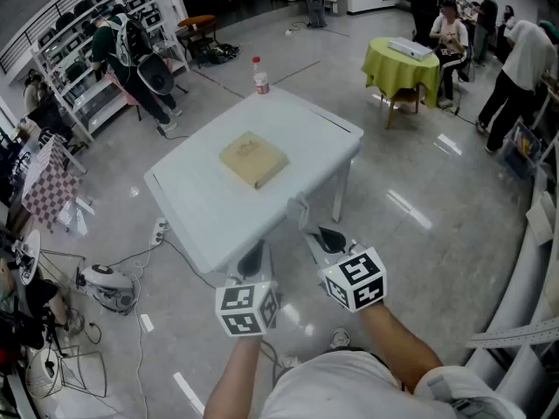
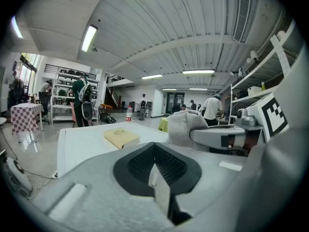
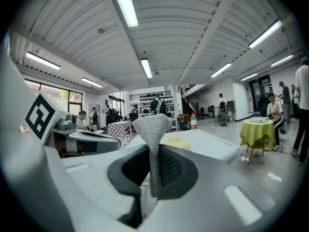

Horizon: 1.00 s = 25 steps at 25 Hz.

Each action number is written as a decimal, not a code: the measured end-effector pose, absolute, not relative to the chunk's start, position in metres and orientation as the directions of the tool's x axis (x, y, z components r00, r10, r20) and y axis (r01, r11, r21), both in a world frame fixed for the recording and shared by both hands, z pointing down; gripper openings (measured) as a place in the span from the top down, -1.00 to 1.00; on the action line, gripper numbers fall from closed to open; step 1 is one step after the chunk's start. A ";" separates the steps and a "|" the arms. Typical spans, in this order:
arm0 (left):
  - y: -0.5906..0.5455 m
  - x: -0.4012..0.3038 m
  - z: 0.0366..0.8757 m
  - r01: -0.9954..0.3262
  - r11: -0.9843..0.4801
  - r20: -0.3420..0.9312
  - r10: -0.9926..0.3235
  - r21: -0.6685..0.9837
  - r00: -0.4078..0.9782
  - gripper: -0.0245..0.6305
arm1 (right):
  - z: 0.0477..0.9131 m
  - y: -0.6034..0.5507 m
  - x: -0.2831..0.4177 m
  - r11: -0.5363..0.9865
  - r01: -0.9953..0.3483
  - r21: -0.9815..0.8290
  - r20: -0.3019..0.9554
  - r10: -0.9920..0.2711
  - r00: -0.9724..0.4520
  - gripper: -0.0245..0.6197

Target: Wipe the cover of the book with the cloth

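Observation:
A tan book (image 1: 253,160) lies shut in the middle of the white table (image 1: 201,212); it also shows as the book (image 2: 120,138) and the book (image 3: 176,141) in the two gripper views. Both grippers hover off the table's near edge, short of the book. My right gripper (image 1: 314,232) is shut on a grey cloth (image 1: 299,209), which stands up out of the jaws as a pinched fold of cloth (image 3: 153,144). My left gripper (image 1: 253,255) is just left of it, its jaws shut with nothing between them (image 2: 155,167). The cloth (image 2: 186,126) appears at the right in the left gripper view.
A plastic bottle (image 1: 260,76) with a red cap stands at the table's far corner. A yellow-covered table (image 1: 400,65) with people around it is at the far right. Shelving (image 1: 87,51), a checkered table (image 1: 45,183) and a floor appliance (image 1: 106,285) with cables are on the left.

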State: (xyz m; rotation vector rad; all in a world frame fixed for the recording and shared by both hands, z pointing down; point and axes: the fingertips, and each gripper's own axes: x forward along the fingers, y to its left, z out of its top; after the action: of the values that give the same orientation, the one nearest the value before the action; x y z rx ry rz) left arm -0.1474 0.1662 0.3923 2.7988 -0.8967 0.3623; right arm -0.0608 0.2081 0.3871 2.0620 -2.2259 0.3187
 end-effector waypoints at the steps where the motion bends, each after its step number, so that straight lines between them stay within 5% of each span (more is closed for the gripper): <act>1: 0.167 -0.146 0.393 -0.591 -0.801 0.283 -0.547 0.096 0.788 0.91 | 0.388 0.210 -0.059 0.067 -0.994 -0.092 0.206 -0.975 -0.084 0.87; 25: 0.145 -0.094 0.402 -0.704 -0.702 0.297 -0.652 0.110 0.697 0.91 | 0.405 0.193 0.018 0.159 -0.977 -0.144 0.203 -0.961 -0.186 0.87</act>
State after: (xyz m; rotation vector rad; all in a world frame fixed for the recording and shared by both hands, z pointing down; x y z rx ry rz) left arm -0.0945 0.1453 0.4021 2.6919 -1.0901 0.3493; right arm 0.0181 0.1934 0.4052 1.9619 -2.3417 0.3738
